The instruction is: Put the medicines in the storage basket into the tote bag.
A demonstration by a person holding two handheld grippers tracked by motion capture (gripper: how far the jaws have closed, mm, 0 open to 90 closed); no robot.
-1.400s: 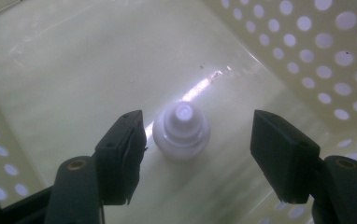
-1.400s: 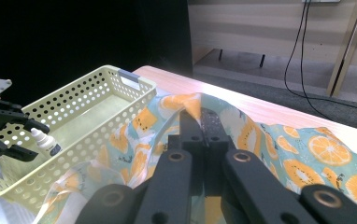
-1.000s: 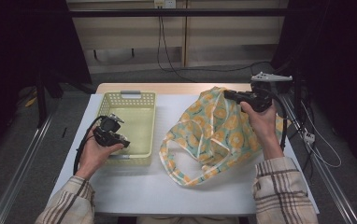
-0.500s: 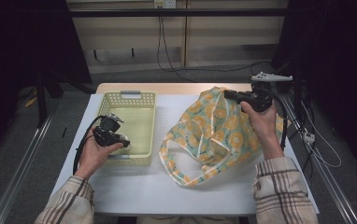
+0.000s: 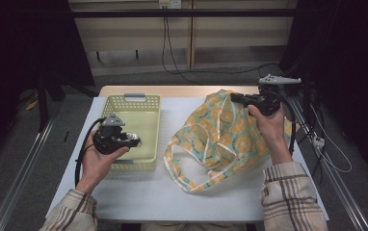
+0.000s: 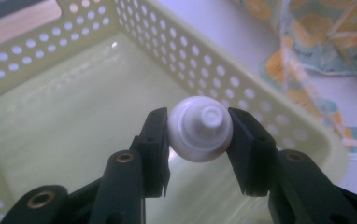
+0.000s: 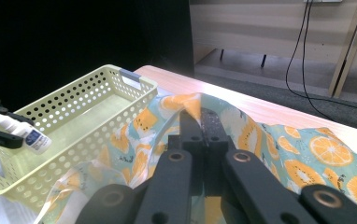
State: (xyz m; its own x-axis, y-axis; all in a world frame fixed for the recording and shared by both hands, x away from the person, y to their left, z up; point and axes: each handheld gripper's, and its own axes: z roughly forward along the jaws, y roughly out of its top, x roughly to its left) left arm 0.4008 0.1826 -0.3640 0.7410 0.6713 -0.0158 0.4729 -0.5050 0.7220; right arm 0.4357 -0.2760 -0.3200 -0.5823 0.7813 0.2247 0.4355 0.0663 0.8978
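**Bottle over basket, not yet dropped**

Left gripper [image 6: 200, 135] is clamped on the small white bottle [image 6: 200, 129], over the yellow basket [image 5: 146, 103] at the table's left edge; the basket is otherwise bare. Right gripper [image 7: 200, 122] pinches the fruit-print bag [image 5: 220, 130] rim, jaws fully closed. Release is what's left. The bottle has a blue label, unreadable.

Two handheld black plastic grippers — left gripper [image 5: 133, 140], right gripper [image 5: 235, 99]. Flat black jaws with brass-coloured pivot rivets. Grey three-cornered plate atop each body; a black cable loops from each. Sleeves: plaid flannel, beige with brown and grey checks — buttoned cuffs at both wrists.
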